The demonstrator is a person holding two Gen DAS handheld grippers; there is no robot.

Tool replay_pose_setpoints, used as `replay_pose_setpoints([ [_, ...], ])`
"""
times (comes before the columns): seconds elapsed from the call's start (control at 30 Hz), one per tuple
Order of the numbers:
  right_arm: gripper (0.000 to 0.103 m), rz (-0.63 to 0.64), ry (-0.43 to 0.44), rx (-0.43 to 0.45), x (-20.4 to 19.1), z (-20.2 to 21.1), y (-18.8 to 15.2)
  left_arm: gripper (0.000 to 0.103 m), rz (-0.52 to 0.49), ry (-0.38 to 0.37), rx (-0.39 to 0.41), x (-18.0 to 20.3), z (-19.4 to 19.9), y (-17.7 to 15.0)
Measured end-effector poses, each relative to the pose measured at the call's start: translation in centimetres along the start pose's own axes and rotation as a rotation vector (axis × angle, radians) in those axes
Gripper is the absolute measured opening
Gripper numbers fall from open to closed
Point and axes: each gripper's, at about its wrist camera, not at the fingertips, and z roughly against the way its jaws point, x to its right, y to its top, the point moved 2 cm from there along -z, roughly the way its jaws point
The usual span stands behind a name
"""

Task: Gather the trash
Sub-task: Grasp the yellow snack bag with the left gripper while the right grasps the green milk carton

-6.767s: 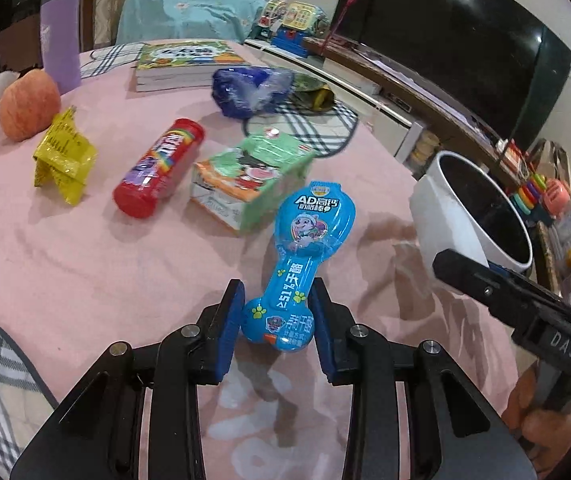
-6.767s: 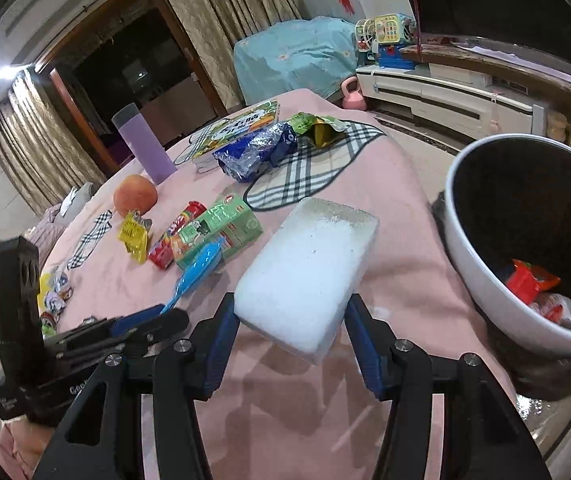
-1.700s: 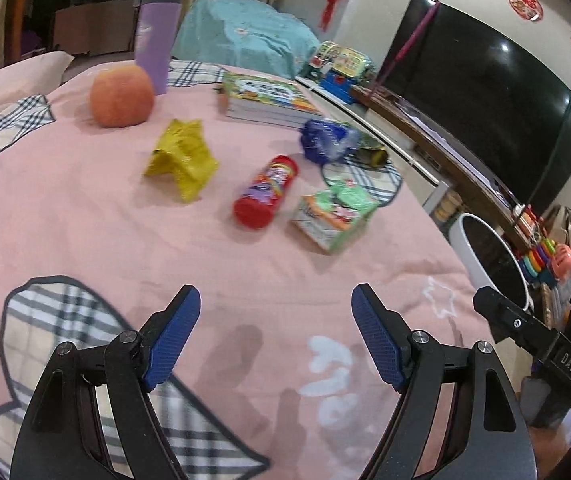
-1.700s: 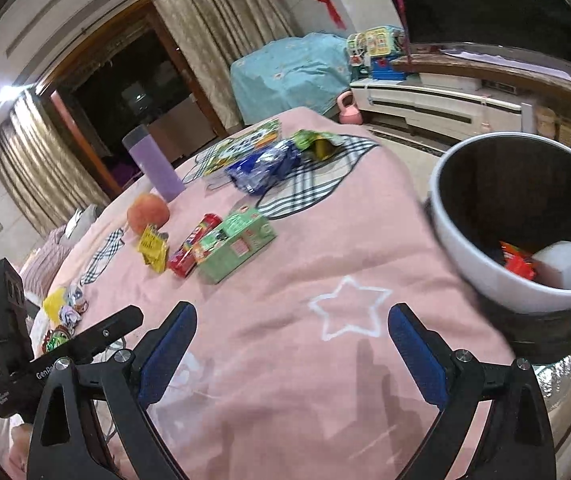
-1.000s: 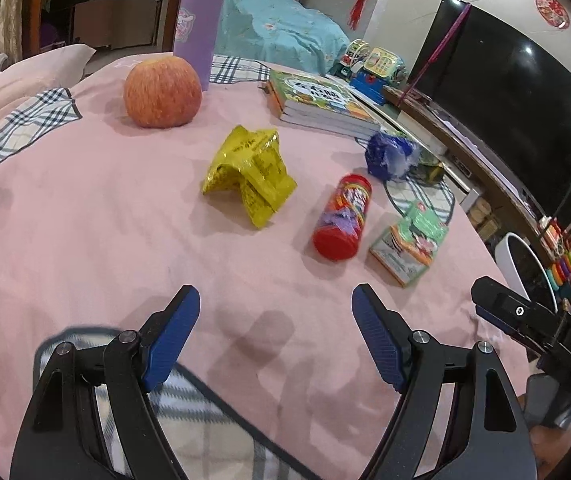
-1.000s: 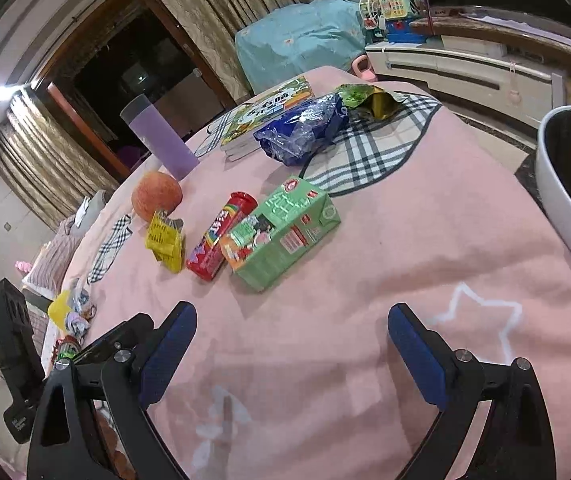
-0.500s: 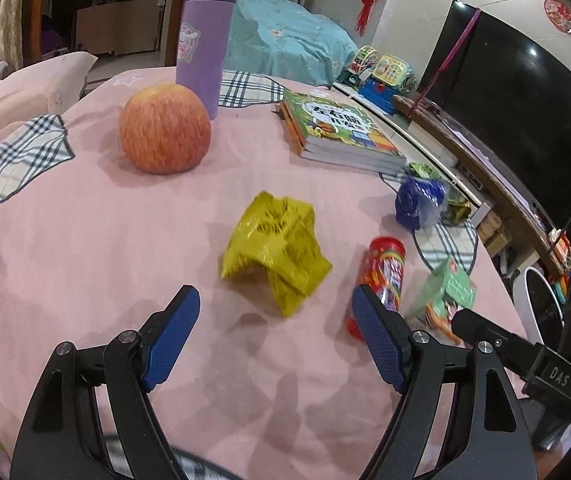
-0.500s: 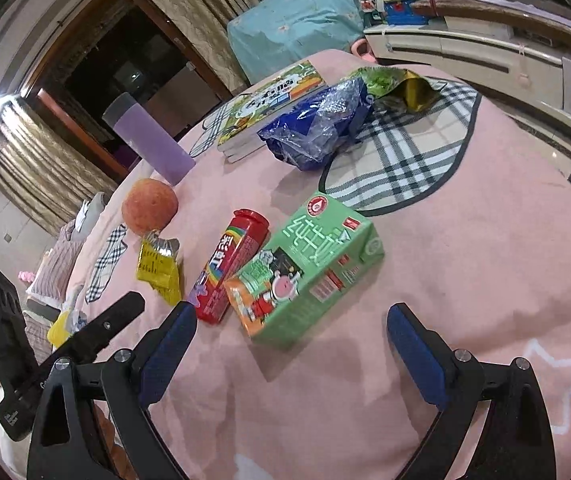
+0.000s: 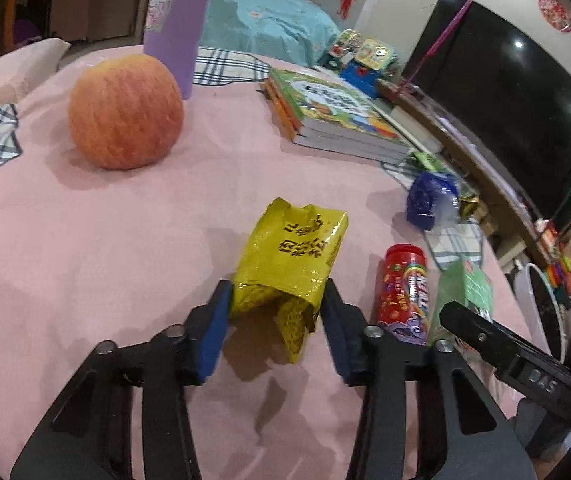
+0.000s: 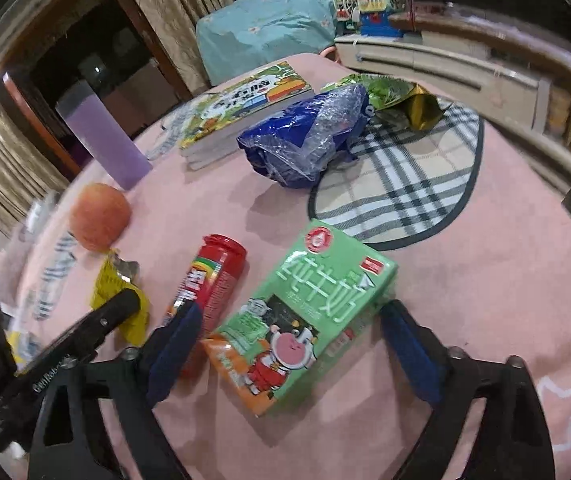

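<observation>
The crumpled yellow wrapper (image 9: 291, 258) lies on the pink-covered counter (image 9: 85, 248) with its near end between the blue pads of the left claw (image 9: 275, 322), whose jaws have just been closing and now press it on both sides. Just to its right lies a red tube (image 9: 403, 290) on its side, and right of that the green carton (image 10: 311, 312) — this one sits between the fingers of the right claw (image 10: 285, 346), whose jaws have been closing too but stand wide of the carton with a gap on the right side; the left pad (image 10: 175, 340) lies near the tube's base. Farther off, a crumpled blue bag (image 10: 305, 138) rests at the edge of a plaid patch (image 10: 405, 184), with a green-and-gold wrapper (image 10: 397, 100) behind it. An apple (image 9: 125, 112) stands far left beside a purple tumbler (image 9: 175, 20), and a stack of books (image 9: 333, 112) lies far right of it.
</observation>
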Motion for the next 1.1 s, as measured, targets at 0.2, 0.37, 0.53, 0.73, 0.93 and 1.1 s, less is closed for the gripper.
replay_pose_setpoints([
  [0.2, 0.054, 0.010, 0.000, -0.002, 1.9, 2.4, -0.3, 0.034, 0.013, -0.069, 0.006, -0.4, 0.3, -0.2],
  [0.37, 0.054, 0.034, -0.027, -0.001, 3.3, 4.0, -1.2, 0.032, 0.005, -0.078, 0.013, -0.2, 0.5, -0.3],
  [0.53, 0.056, 0.042, -0.030, 0.005, 3.7, 4.2, -1.9, 0.032, -0.012, -0.041, 0.050, 0.0, 1.2, -0.5],
  [0.73, 0.071, 0.026, -0.049, 0.033, 4.1, 3.7, -2.1, 0.029, -0.012, 0.038, 0.075, 0.1, 2.5, -1.3],
  [0.93, 0.070, 0.016, -0.018, 0.042, 5.2, 3.1, -1.3, 0.028, 0.043, 0.026, 0.096, 2.0, 5.7, -3.8],
  [1.1, 0.058, 0.044, 0.042, 0.040, 5.6, 4.1, -1.7, 0.028, -0.016, -0.002, 0.066, 6.7, 6.8, -6.3],
])
